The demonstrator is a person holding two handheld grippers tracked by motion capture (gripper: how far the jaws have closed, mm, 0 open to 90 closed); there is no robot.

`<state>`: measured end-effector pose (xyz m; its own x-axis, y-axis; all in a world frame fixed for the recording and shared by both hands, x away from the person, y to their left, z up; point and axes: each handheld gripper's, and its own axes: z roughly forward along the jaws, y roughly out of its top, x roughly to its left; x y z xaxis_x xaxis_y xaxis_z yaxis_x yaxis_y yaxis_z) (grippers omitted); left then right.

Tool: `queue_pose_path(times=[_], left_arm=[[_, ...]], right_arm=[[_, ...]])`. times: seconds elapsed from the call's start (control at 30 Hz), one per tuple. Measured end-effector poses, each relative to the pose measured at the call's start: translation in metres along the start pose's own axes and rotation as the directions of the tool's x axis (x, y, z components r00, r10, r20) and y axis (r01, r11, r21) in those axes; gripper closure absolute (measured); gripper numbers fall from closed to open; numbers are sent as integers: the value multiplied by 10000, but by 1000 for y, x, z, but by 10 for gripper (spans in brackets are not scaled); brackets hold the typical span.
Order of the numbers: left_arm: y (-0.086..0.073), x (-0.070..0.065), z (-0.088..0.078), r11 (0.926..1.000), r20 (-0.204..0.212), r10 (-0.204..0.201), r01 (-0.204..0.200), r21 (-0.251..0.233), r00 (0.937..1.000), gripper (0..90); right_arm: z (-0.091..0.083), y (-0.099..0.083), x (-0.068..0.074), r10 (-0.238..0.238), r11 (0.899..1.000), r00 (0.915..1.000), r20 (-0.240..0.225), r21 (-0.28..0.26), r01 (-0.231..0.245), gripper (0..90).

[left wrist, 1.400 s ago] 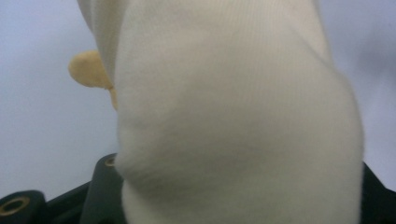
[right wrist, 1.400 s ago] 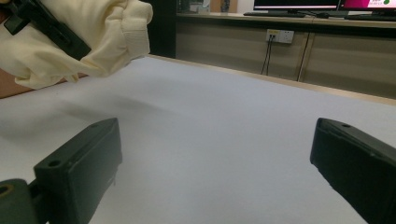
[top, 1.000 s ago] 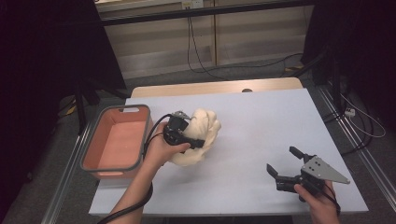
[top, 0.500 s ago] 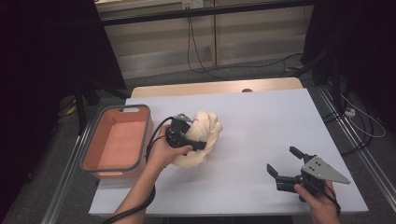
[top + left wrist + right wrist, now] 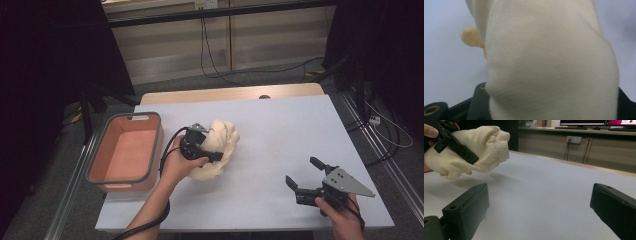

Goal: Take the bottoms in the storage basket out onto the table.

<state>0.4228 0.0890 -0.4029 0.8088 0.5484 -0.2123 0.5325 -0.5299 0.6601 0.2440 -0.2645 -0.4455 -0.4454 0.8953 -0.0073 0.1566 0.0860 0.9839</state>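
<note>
A cream knitted cloth bundle (image 5: 220, 145) is held just above the pale table (image 5: 285, 125), left of the middle. My left gripper (image 5: 206, 151) is shut on it, one black jaw lying across its side. In the left gripper view the cream cloth (image 5: 549, 60) bulges up from between the jaws, and a small yellow-orange part (image 5: 470, 37) sticks out at its left. In the right gripper view, the cloth bundle (image 5: 484, 147) hangs at the far left with a shadow under it. My right gripper (image 5: 302, 171) stands open near the front right of the table, nothing between its jaws (image 5: 539, 207).
A salmon-pink tub with a grey rim (image 5: 125, 155) stands at the table's left edge, close to my left forearm. A wooden strip (image 5: 230, 94) runs along the table's far edge. Cables lie on the floor beyond (image 5: 220, 65).
My left hand and the cream bundle have shifted only slightly. The right gripper has kept still.
</note>
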Motion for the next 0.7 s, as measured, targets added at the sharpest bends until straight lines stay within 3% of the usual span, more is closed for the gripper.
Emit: queue_pose_path(times=[0.7], left_arm=[[-4, 0, 9, 9998, -186, -75, 72, -199, 9998, 435]], right_arm=[[0, 0, 1, -4, 10000, 10000, -58, 2, 4, 20]])
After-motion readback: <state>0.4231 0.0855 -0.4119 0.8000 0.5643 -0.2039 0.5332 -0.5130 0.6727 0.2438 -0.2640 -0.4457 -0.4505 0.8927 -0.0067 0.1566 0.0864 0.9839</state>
